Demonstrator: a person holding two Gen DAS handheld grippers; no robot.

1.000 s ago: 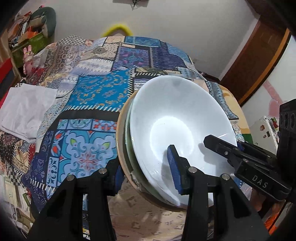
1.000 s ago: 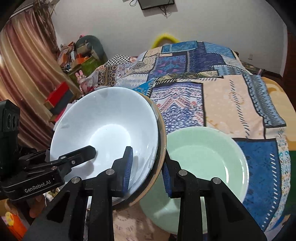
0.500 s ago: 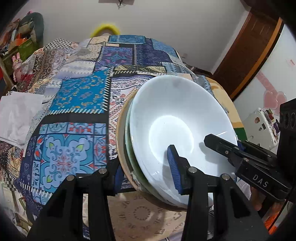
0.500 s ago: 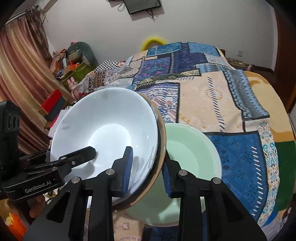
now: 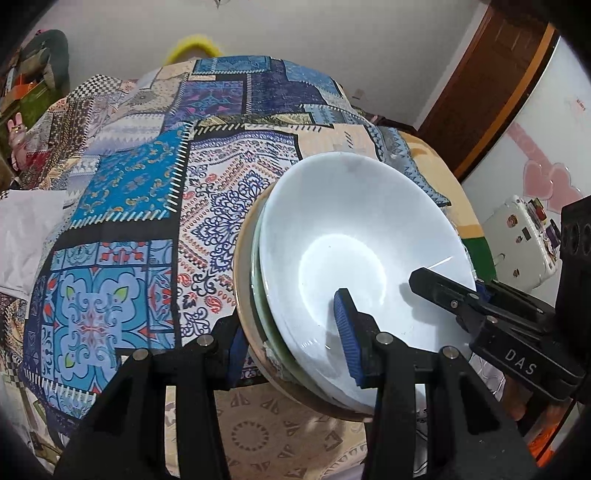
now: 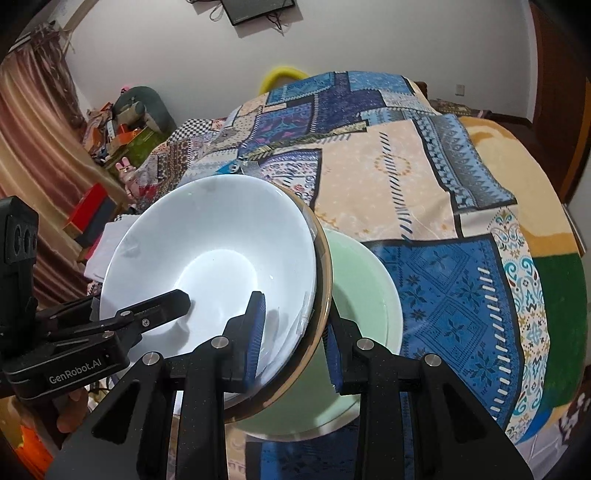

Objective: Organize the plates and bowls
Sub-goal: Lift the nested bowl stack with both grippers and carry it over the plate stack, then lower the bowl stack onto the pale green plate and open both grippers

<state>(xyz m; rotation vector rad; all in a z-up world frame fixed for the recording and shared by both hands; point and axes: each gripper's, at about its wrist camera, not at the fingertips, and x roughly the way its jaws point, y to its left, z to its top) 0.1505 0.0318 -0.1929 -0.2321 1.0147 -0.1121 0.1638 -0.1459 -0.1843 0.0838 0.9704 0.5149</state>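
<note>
Bowl stack (image 5: 354,258) gripped by claws (image 5: 291,354) marked "DAS" and "GenRobot.AI".

A bed under a patchwork quilt (image 6: 424,206) is filling the middle of the room. Plain white walls (image 6: 369,33) are rising behind it, with 1 dark screen (image 6: 258,9) hanging high. Striped brown curtains (image 6: 33,147) are hanging at the left, and a brown wooden door (image 5: 491,81) is standing at the right.
</note>
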